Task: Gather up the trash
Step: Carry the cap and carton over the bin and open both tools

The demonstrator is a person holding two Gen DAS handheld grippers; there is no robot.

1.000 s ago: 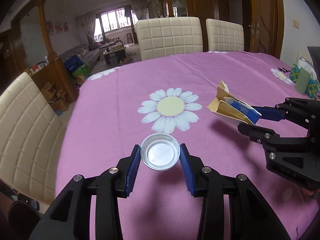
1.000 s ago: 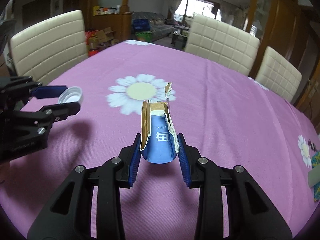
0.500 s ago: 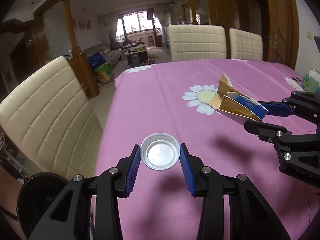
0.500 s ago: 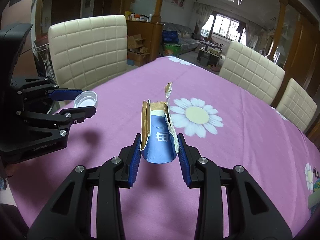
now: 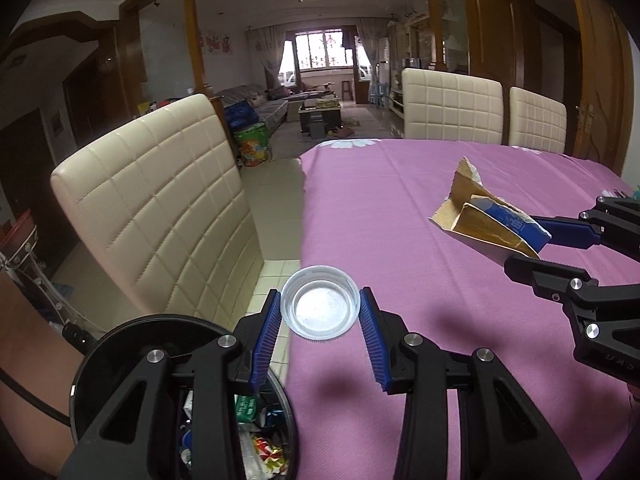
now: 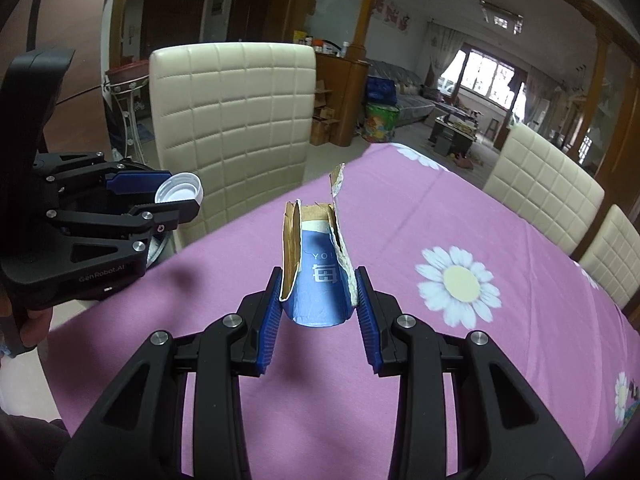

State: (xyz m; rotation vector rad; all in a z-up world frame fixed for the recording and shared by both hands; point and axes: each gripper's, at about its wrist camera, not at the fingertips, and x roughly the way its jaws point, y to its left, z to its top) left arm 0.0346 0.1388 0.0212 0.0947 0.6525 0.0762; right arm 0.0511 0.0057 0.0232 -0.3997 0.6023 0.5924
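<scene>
My left gripper (image 5: 319, 308) is shut on a clear white plastic cap (image 5: 319, 307), held open side up right over the table's left edge. The same cap (image 6: 179, 193) shows in the right wrist view between the left gripper's fingers (image 6: 136, 184). My right gripper (image 6: 318, 298) is shut on a torn blue and brown paper carton (image 6: 318, 276), held above the pink tablecloth (image 6: 440, 360); from the left wrist view that carton (image 5: 488, 218) hangs at the right. A round black trash bin (image 5: 132, 344) stands below the left gripper, beside the table, with several wrappers inside.
A cream padded chair (image 5: 160, 216) stands against the table's left side, right behind the bin. Two more cream chairs (image 5: 452, 108) line the far side. White daisy prints (image 6: 456, 286) mark the tablecloth. A hand (image 6: 28, 328) grips the left tool's handle.
Both grippers have swung left across the table toward its edge, each keeping its load. The chair has come close and the trash bin has come into view under the left gripper.
</scene>
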